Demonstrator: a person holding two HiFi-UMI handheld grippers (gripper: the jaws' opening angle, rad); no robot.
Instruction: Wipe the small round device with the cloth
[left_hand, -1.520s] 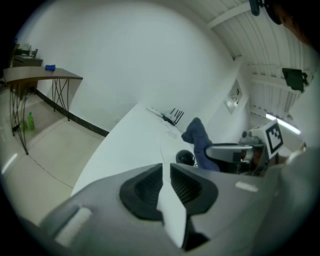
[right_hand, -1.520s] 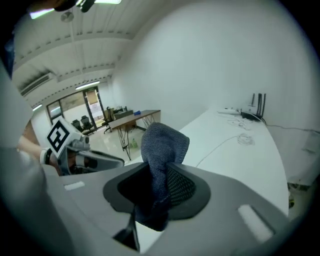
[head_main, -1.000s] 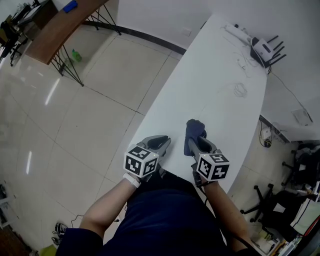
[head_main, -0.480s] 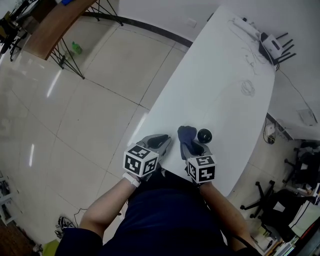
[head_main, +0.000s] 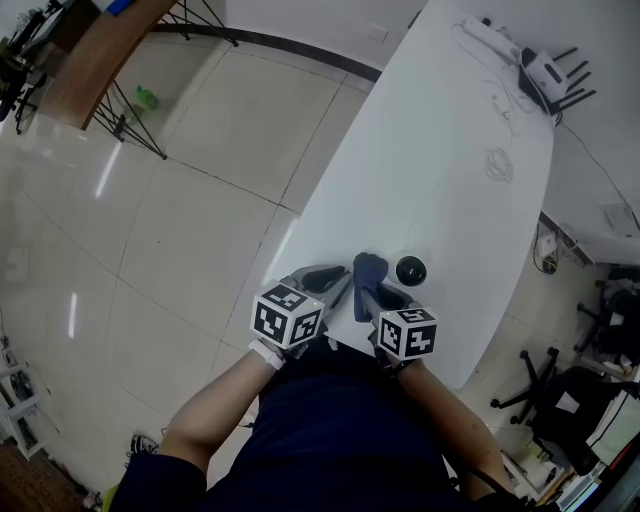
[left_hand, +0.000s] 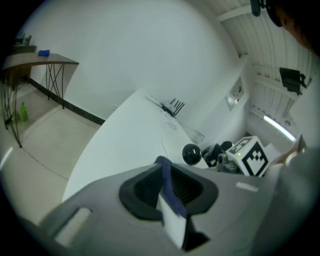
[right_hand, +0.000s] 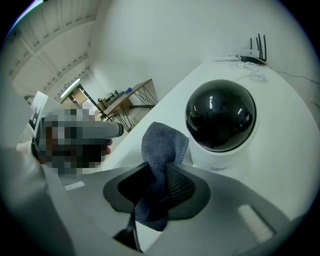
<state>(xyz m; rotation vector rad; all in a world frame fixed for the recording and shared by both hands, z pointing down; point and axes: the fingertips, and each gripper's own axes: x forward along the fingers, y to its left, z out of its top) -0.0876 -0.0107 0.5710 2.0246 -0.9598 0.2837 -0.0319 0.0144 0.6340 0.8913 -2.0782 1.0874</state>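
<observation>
1. Cloth (right_hand: 164, 145), dark blue, is clamped between the jaws of the right gripper (right_hand: 159, 176). Its free end stands up out of them.
2. Beside that raised end sits the small round device (right_hand: 220, 116), a glossy black dome on a white base. It rests on the white table (head_main: 440, 150) near the person's edge. It is just beside the cloth, but I cannot tell whether the two touch.
3. To the left of the cloth, the left gripper (left_hand: 165, 172) has its jaws drawn nearly together on a thin blue strip (left_hand: 172, 195) that I cannot identify.
4. Markings: each gripper's cube (head_main: 288, 315) carries black-and-white square markers. A faint grey mark low on the device's white base is too blurred to read.
5. At the table's far end lie a white router (head_main: 552, 72) with black antennas, a white power strip (head_main: 490, 42) and loose thin cables (head_main: 498, 165). Any labels there are too small to read.
</observation>
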